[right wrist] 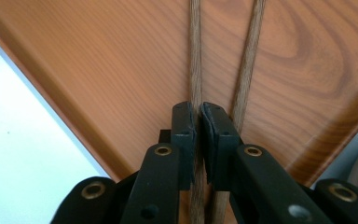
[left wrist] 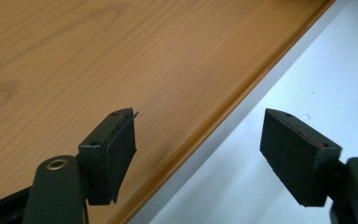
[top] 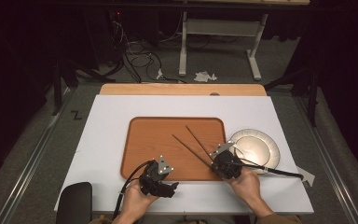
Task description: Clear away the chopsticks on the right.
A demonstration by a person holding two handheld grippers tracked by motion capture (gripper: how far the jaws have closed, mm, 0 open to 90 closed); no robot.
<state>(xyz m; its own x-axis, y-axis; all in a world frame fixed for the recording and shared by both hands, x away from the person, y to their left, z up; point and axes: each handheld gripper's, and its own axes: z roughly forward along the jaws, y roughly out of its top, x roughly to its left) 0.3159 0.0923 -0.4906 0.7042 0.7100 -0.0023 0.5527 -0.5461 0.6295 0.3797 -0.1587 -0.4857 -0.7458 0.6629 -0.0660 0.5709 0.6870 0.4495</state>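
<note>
Right gripper (top: pixel 213 158) sits over the near right corner of the wooden tray (top: pixel 149 140), held by the right hand (top: pixel 248 183), which comes in from the lower edge with the wrist angled toward the tray's middle. Jaws point up and left across the tray. In the right gripper view they are clenched on one chopstick (right wrist: pixel 195 60), pads pressed to either side of the stick. The second chopstick (right wrist: pixel 247 70) runs just beside the right-hand jaw, outside the grip; whether it touches that jaw I cannot tell.

From the high view both chopsticks (top: pixel 193 145) slant from the gripper up and left over the tray's right half, near ends close together, far ends spread apart. Whether their tips rest on the wood I cannot tell.

Left gripper (top: pixel 175 187) is low at the tray's near edge, in the left hand (top: pixel 137 201), palm cupped under the body, jaws turned toward the right. In the left gripper view its jaws stand wide apart, released, with nothing between them; one jaw hangs over the tray, the other over the white surface (left wrist: pixel 317 70).

A pale plate (top: pixel 261 144) lies on the surface touching the tray's right edge, just beyond the right gripper.
</note>
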